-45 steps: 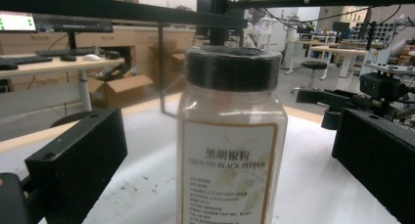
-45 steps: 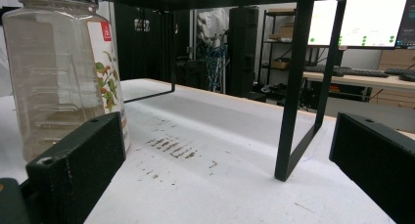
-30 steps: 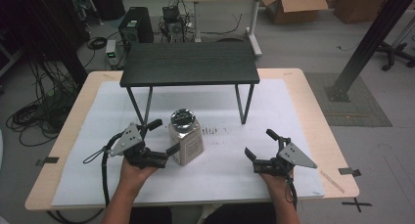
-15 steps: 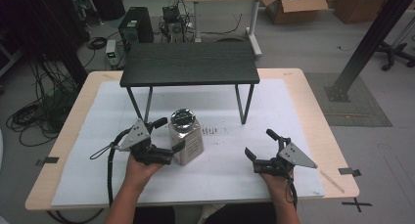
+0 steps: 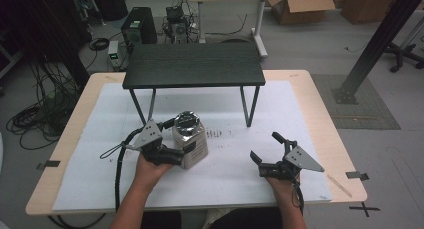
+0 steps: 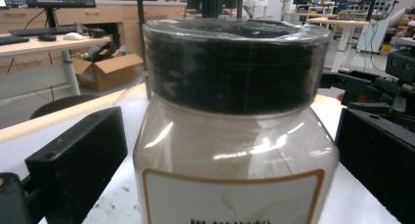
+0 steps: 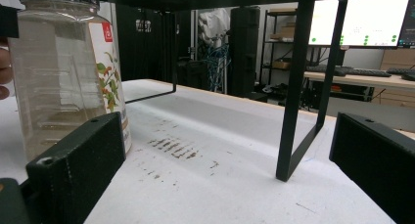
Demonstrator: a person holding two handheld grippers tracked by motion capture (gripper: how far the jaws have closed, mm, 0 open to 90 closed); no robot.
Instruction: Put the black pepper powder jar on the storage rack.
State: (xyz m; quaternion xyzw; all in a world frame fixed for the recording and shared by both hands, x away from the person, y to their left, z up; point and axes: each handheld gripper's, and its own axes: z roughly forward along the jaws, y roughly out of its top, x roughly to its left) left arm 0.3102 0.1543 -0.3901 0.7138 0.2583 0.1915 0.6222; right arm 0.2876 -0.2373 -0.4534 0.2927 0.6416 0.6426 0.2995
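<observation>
- High view: a clear jar (image 5: 190, 140) with a dark lid stands upright on the white sheet (image 5: 225, 174) that covers the table, just in front of the black stand (image 5: 194, 65) and near that stand's front left leg.
- The left gripper (image 5: 176, 138) sits right at the jar's left side, with one jaw reaching along the far side of the jar and the other along the near side, so the jar stands between them.
- The right gripper (image 5: 264, 151) rests on the white sheet well to the right of the jar, in front of the stand's front right leg, its two jaws spread wide with only bare sheet between them.
- Left gripper view: the jar (image 6: 235, 121) stands very close, its black lid (image 6: 236, 62) on top and a pale label with a gold edge low on the body.
- The left gripper's (image 6: 230, 170) two black jaws stand apart on either side of the jar; whether they touch its walls cannot be told, since a strip of white sheet shows between the left jaw and the jar.
- Right gripper view: the jar (image 7: 63, 77) stands at the far left, beyond the left jaw, with a leaf picture on its label.
- The right gripper's (image 7: 230, 170) jaws are wide apart with nothing between them, pointing toward a black stand leg (image 7: 293, 87) that stands on the sheet to the right of the jar.
</observation>
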